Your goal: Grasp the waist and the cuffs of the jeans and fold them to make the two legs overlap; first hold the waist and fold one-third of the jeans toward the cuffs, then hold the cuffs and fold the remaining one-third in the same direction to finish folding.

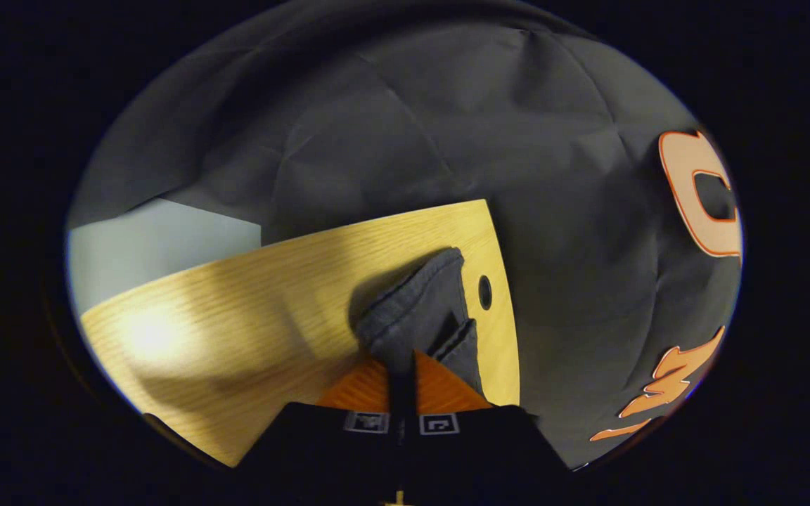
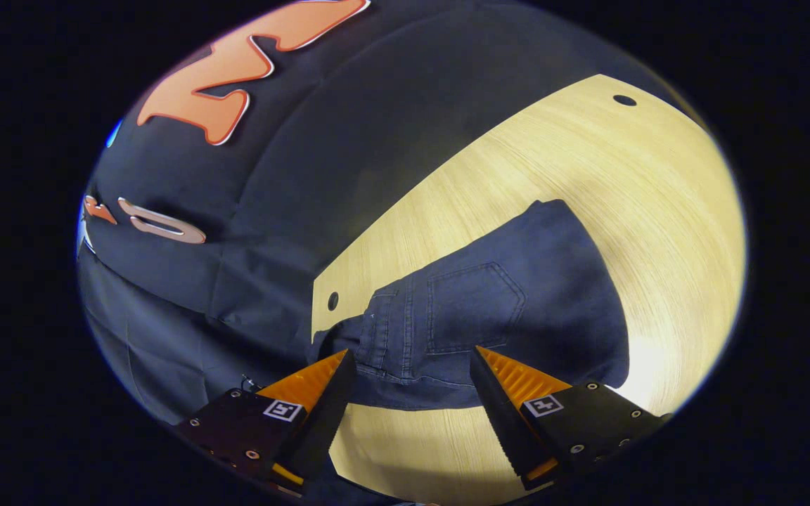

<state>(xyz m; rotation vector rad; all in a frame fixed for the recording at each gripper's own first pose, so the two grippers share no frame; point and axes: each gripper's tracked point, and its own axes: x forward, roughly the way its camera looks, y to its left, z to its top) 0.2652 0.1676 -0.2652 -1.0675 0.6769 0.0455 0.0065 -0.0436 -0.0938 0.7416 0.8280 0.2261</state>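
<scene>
Dark jeans (image 2: 489,316) lie on a pale wooden counter (image 2: 623,211), near its corner. The left gripper (image 1: 402,372) has its fingers pinched together on a bunched end of the denim, cuffs apparently. The right gripper (image 2: 412,379) hovers at the waist end, back pocket showing, fingers wide apart and holding nothing. The thirds folds look not yet done

Left gripper (image 1: 401,362) clamped on jeans (image 1: 419,309)
</scene>
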